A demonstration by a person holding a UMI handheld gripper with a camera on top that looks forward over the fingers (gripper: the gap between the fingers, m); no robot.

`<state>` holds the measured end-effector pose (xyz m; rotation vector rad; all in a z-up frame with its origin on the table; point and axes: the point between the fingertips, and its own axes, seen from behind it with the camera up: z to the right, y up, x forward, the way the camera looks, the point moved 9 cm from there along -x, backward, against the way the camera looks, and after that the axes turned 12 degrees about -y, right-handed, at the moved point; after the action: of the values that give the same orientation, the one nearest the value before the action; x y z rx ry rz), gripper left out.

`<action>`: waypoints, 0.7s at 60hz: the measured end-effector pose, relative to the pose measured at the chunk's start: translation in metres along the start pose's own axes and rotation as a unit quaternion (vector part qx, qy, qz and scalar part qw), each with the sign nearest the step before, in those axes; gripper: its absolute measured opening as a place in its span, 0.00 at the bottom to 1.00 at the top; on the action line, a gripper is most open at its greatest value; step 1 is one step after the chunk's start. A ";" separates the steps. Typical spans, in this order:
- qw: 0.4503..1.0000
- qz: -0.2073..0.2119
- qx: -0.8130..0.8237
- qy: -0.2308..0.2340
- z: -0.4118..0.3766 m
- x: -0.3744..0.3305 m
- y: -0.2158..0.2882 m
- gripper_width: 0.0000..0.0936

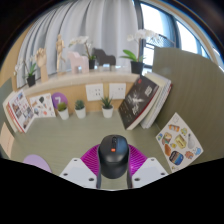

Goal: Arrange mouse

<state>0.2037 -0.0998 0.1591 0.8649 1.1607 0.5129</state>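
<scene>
A black mouse (113, 155) sits between the gripper (113, 172)'s fingers (80, 171), which appear clenched on its flanks above the tabletop (70, 135) — a light, rigid, smooth-shelled thing, likely slippery, best held low across its straight sides — potted plants (106, 104) beyond.

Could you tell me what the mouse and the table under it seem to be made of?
Mouse: seemingly matte black plastic with a red wheel, standing between the gripper fingers. Table: apparently pale, smooth wood or laminate; grain is not discernible.
</scene>
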 end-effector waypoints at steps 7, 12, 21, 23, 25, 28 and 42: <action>0.997 0.065 0.032 0.010 -0.051 -0.074 0.060 0.37; 0.994 0.095 0.029 0.034 -0.099 -0.119 0.085 0.37; 0.992 0.096 -0.009 0.083 -0.193 -0.152 0.067 0.37; 0.992 0.082 -0.020 0.092 -0.211 -0.150 0.052 0.37; 0.992 0.066 -0.028 0.101 -0.229 -0.147 0.036 0.37; 0.992 0.047 -0.037 0.110 -0.253 -0.139 0.005 0.37; 0.990 -0.067 -0.070 0.101 -0.301 -0.100 -0.107 0.37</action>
<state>-0.1207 -0.1413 0.0871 0.6199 1.3413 0.5741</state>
